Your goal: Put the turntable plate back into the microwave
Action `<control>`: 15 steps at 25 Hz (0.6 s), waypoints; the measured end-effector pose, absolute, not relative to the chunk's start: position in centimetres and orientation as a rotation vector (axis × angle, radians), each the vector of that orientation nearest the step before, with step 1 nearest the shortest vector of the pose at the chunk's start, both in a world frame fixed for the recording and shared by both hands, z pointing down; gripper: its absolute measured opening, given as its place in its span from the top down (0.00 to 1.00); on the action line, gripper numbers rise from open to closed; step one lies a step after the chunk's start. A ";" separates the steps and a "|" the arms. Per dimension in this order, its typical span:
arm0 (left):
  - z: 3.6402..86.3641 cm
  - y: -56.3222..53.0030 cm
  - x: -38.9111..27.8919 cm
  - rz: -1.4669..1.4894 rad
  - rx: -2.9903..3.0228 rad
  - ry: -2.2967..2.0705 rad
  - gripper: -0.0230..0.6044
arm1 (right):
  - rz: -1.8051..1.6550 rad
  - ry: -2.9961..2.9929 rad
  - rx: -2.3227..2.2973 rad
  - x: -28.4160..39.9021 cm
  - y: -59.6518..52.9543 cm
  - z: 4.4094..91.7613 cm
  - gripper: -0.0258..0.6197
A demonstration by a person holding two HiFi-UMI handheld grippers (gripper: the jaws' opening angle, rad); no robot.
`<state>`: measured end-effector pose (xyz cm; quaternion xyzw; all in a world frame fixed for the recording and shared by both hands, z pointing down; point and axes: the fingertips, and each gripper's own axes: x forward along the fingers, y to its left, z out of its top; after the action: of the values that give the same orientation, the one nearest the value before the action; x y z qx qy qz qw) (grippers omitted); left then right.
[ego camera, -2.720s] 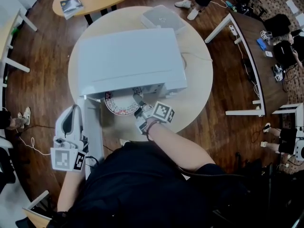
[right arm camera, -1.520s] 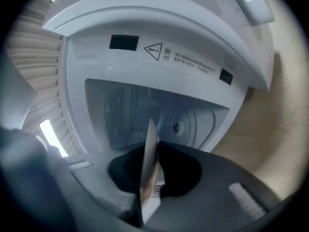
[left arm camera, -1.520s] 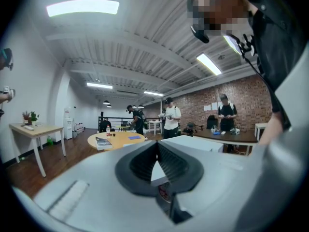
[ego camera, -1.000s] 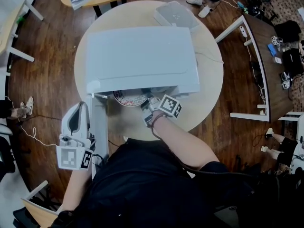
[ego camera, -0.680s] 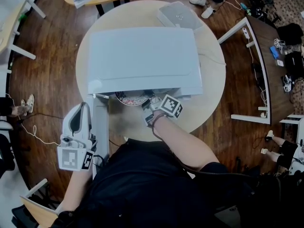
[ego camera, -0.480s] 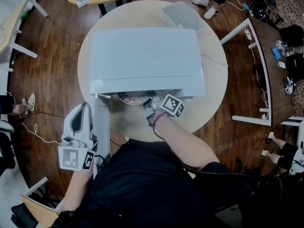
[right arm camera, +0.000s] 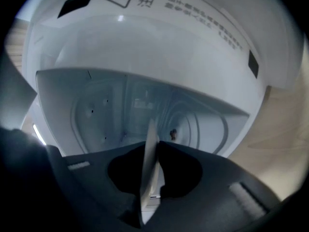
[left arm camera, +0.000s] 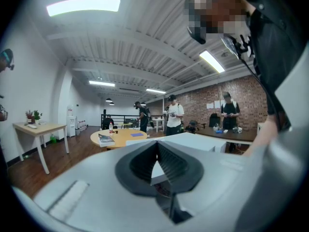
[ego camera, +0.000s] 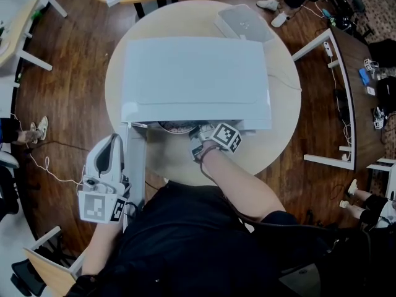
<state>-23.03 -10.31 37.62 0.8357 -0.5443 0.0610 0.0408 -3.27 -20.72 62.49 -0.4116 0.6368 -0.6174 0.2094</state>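
Head view: the microwave (ego camera: 195,73) sits on the round table (ego camera: 281,122) with its door (ego camera: 137,159) swung open toward us. Only a sliver of the turntable plate (ego camera: 176,127) shows under the front top edge; the rest is hidden inside. The right gripper (ego camera: 199,136) is at the cavity mouth. The left gripper (ego camera: 114,144) hangs beside the door, apart from it.

Left gripper view: the jaws meet at the tips with nothing between them.

Right gripper view: the jaws are nearly together, pinched on the plate's rim, which we see edge-on. The open cavity (right arm camera: 120,110) lies straight ahead.

Judgement: insertion is mostly done. What remains is seating the plate on the cavity floor, letting go and withdrawing. We cannot tell whether it is seated yet.
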 end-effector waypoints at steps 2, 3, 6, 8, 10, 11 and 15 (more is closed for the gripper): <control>37.7 -10.3 -23.1 0.189 2.557 -1.668 0.96 | -1.714 1.771 -1.149 -3.3 -20.9 62.5 0.91; 37.7 -10.3 -23.1 0.190 2.556 -1.668 0.96 | -1.712 1.771 -1.151 -3.3 -21.0 62.5 0.91; 37.8 -10.3 -23.0 0.193 2.553 -1.668 0.96 | -1.709 1.771 -1.162 -3.2 -21.3 62.7 0.91; 37.8 -10.3 -23.0 0.195 2.553 -1.668 0.96 | -1.712 1.769 -1.167 -3.2 -21.4 62.8 0.91; 37.8 -10.3 -23.1 0.196 2.553 -1.671 0.96 | -1.711 1.768 -1.167 -3.3 -21.5 62.9 0.91; 37.8 -10.2 -23.2 0.198 2.553 -1.674 0.96 | -1.708 1.768 -1.167 -3.3 -21.6 63.0 0.91; 37.8 -9.9 -23.2 0.204 2.552 -1.676 0.96 | -1.700 1.766 -1.176 -3.3 -22.0 63.1 0.91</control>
<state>-23.19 -9.94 37.83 0.8332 -0.5474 0.0665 0.0409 -3.35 -21.96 63.08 -0.4229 0.6351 -0.6113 0.2098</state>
